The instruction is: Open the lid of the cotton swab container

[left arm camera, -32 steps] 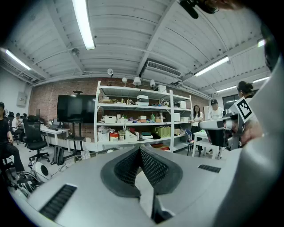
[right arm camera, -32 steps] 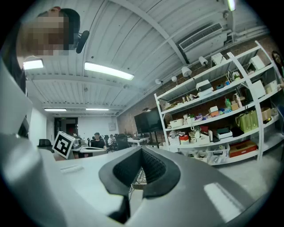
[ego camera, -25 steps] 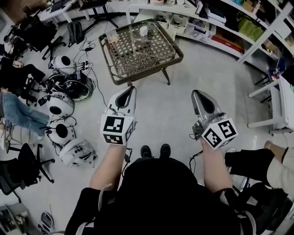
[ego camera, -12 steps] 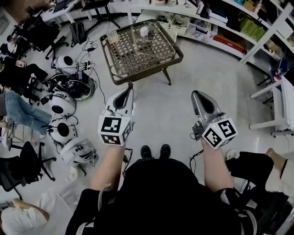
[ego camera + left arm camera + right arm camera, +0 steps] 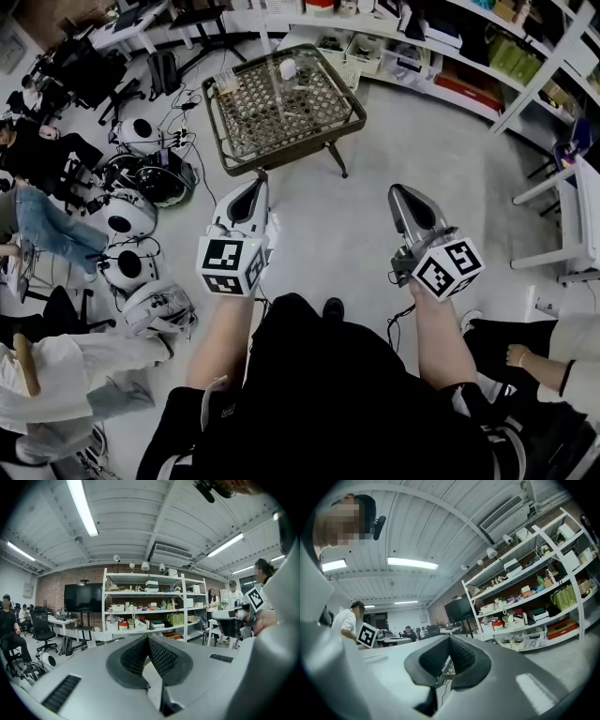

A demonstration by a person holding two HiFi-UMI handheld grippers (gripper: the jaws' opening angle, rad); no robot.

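Note:
A small white container (image 5: 288, 67) stands at the far side of a low lattice-topped table (image 5: 323, 122), well ahead of both grippers; it is too small to make out its lid. My left gripper (image 5: 260, 182) is held over the floor short of the table's near edge, shut and empty. To its right, level with it, my right gripper (image 5: 397, 191) is shut with nothing in it. In the left gripper view the left gripper (image 5: 148, 637) points up at shelves, pads together. The right gripper (image 5: 450, 637) in its own view is likewise tilted up with the pads together.
Round white devices (image 5: 124, 215) and cables lie on the floor at left, beside seated people (image 5: 42, 225). Stocked shelves (image 5: 441, 56) run along the back. A white table (image 5: 574, 220) stands at right. A person in white (image 5: 56, 384) is at lower left.
Both grippers have stayed shut and almost still. A person in white has walked into the lower left. The table has shifted slightly up and left in the head view.

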